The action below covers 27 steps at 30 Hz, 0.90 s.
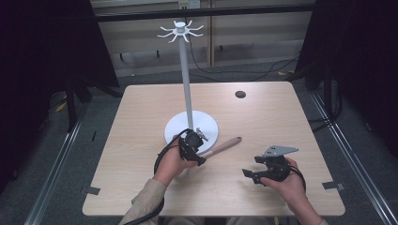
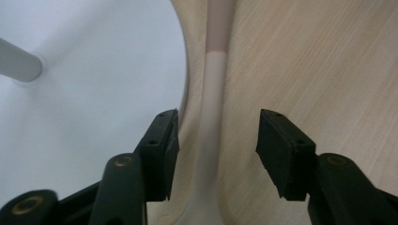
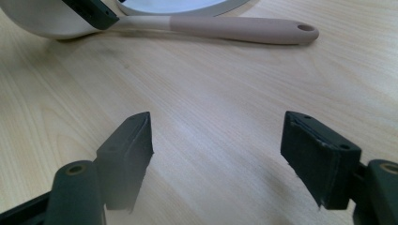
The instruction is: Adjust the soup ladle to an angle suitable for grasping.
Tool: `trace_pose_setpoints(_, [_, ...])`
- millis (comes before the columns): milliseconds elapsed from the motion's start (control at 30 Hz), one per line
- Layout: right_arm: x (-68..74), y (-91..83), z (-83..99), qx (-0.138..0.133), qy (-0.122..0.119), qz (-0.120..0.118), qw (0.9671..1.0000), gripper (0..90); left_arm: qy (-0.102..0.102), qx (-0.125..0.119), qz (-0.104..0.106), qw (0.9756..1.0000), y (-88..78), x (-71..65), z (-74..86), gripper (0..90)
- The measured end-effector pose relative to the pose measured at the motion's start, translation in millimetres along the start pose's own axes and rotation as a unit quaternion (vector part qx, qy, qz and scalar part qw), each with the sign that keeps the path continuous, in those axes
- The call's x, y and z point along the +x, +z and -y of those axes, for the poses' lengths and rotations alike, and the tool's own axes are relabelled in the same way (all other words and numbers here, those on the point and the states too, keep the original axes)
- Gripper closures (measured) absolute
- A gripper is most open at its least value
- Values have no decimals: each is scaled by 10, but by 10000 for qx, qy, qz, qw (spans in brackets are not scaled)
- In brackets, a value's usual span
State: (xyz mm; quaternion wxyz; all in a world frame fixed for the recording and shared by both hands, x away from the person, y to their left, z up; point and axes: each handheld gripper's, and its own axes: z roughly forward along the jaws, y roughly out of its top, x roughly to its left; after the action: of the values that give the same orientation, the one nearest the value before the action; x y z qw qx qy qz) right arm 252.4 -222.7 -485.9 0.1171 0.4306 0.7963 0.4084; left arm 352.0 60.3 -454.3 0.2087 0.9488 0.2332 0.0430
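Spoon point(image 1: 220, 146) with a pink-brown handle lies on the wooden table point(image 1: 141, 117) in the high view, just in front of the white round base point(image 1: 206, 123) of a tall stand whose pole point(image 1: 186, 70) rises to a ring of hooks point(image 1: 180, 32). Left gripper point(image 1: 196, 149) sits over the spoon's pale end, right gripper point(image 1: 256, 174) rests well apart to the right above bare wood.

Left gripper view looks along the spoon's pale neck point(image 2: 209, 136), which runs between the two jaws; they stand apart on either side of it, and a gap shows at each pad. The white base point(image 2: 94, 84) lies just beside it.

Right gripper view has its jaws wide apart over bare table point(image 3: 211, 140), nothing between them. Farther off the spoon point(image 3: 225, 27) lies across the top, its bowl point(image 3: 44, 21) at the left, with the handle's hanging hole at the far end.
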Motion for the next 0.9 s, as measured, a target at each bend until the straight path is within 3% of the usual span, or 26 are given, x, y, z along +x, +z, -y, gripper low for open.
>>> trace_pose_setpoints(100, [-3, -6, -1, -13, 26, 0, 10000, 254, 43, 62, -45, 10000, 39, 5, -11, 522])
trace_pose_setpoints(400, [-7, 3, 4, -14, 29, -38, 10000, 251, 73, 250, 121, 9996, 145, 37, -49, 630])
trace_pose_setpoints(667, [-19, 3, 9, -16, 40, -28, 10000, 249, 165, 501, -29, 9986, 215, 28, -111, 766])
trace_pose_setpoints(900, [-19, 3, 8, -13, 52, -35, 10000, 249, 203, 613, 102, 9979, 196, 15, -102, 780])
